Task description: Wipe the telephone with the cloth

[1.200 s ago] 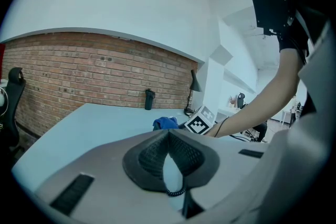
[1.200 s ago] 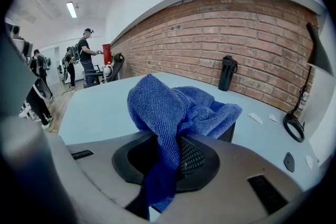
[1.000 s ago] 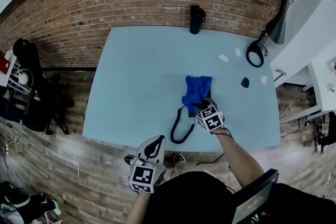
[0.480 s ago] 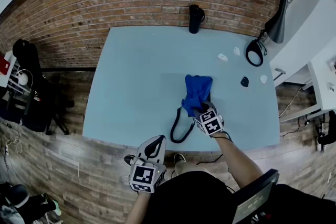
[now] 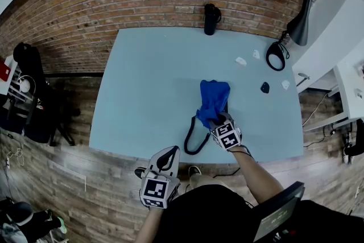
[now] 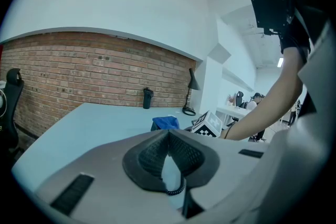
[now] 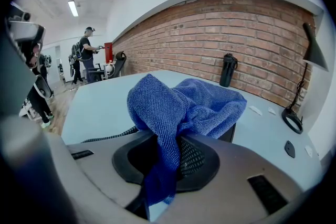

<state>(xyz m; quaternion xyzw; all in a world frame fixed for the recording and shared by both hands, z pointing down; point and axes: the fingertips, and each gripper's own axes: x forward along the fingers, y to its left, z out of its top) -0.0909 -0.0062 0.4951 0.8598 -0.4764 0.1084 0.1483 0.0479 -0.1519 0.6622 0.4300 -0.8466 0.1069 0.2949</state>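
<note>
Two grippers: right gripper (image 5: 215, 120) outstretched, fingers pinching cloth (image 5: 214, 95); left gripper (image 5: 165, 162) hangs back, closed.

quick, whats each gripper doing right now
Left hand-held gripper: closed, holding nothing.
Right hand-held gripper: closed on the blue cloth.

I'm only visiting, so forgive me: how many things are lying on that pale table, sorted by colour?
Blue: 1, the cloth.
Black: 4, the telephone mostly under the cloth, a bottle, a desk lamp and a small object.
White: 3, small pieces.
Total: 8.
</note>
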